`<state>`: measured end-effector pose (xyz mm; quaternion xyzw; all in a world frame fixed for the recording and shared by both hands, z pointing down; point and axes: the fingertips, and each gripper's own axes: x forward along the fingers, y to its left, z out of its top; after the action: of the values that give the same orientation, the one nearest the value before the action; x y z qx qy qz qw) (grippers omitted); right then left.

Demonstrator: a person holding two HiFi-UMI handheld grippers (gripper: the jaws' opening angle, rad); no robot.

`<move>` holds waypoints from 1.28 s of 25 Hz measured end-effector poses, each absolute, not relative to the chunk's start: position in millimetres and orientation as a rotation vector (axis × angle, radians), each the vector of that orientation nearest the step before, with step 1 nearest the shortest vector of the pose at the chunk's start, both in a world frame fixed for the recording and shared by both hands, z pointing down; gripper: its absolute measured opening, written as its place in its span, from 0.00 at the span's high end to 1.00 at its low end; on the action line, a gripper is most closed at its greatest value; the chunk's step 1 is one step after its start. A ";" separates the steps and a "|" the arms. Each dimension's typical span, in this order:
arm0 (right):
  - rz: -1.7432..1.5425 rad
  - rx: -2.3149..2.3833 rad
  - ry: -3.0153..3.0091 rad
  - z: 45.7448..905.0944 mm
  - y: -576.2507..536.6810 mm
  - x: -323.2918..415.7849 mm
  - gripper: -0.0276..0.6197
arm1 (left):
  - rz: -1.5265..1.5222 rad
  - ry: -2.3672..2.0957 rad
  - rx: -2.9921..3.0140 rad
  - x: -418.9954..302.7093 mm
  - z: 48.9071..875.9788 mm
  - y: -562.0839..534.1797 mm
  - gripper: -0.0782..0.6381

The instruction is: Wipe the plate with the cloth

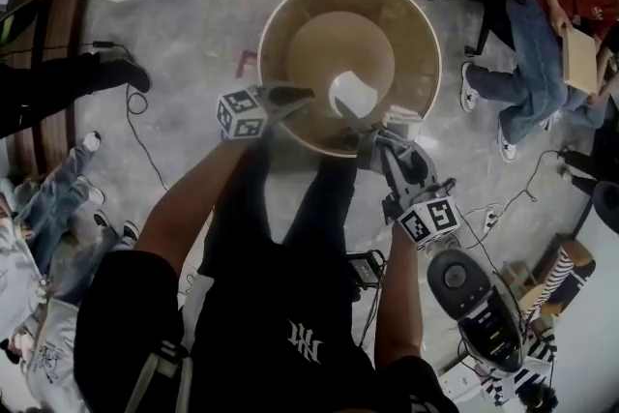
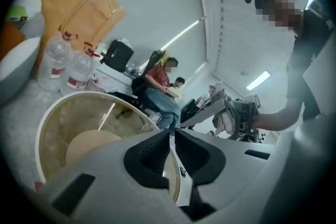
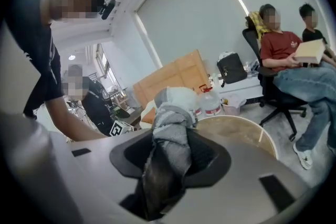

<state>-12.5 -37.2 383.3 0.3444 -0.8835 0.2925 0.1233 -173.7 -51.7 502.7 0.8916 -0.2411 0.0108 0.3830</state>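
While the left gripper (image 1: 290, 98) has its jaws pressed together on the near left rim of the plate (image 1: 290, 10), the right gripper (image 1: 368, 135) comes in from the near right with its jaws pinched on the cloth (image 1: 353, 95). The plate is wide and round, with a tan middle and a paler, glassy-looking band around it, and it sits out in front of the person's legs over the grey floor (image 1: 193, 24). In the left gripper view the dark pads (image 2: 152, 152) meet with the thin plate edge running between them, and the plate (image 2: 79, 123) spreads away to the left. The right gripper view shows the cloth (image 3: 170, 134), grey and white and bunched into a roll, standing up out of the closed jaws, with the plate (image 3: 247, 134) behind it to the right. From the head view the cloth's pale end lies over the right side of the tan middle (whether it touches the surface cannot be made out). Two water bottles (image 2: 65, 65) stand on the floor beyond the plate, and a seated person in a red top (image 3: 283, 50) is at the far right.
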 end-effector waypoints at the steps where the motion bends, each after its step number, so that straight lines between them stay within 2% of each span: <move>1: 0.861 0.971 -2.583 403.6 -47.0 -12.1 0.73 | 0.026 -0.620 2.252 -169.6 521.9 -56.1 0.88; 8: 0.808 0.713 -2.576 526.2 -85.7 -17.8 0.73 | 0.090 -0.695 2.122 -150.0 627.6 -65.2 0.87; 11: 0.819 0.765 -2.544 561.9 -102.1 -2.5 0.73 | 0.150 -0.695 2.076 -134.5 657.3 -82.9 0.74; 21: 0.888 0.858 -2.414 639.1 -107.1 43.0 0.73 | 0.503 -0.715 1.982 -74.9 730.5 -104.5 0.68; 29: 0.878 0.820 -2.368 665.5 -127.3 48.4 0.73 | 0.572 -0.796 1.926 -52.1 746.8 -122.6 0.69; 31: 0.865 0.808 -2.342 673.8 -125.5 50.7 0.73 | 0.593 -0.822 1.914 -52.5 750.7 -120.8 0.81; 32: 0.857 0.802 -2.327 678.2 -124.2 51.8 0.73 | 0.600 -0.832 1.910 -52.6 751.9 -120.1 0.82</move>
<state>51.8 -124.2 678.2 0.2968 -0.8610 0.3171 0.2644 -52.6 -120.1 751.9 0.7788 -0.3392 0.2445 0.4676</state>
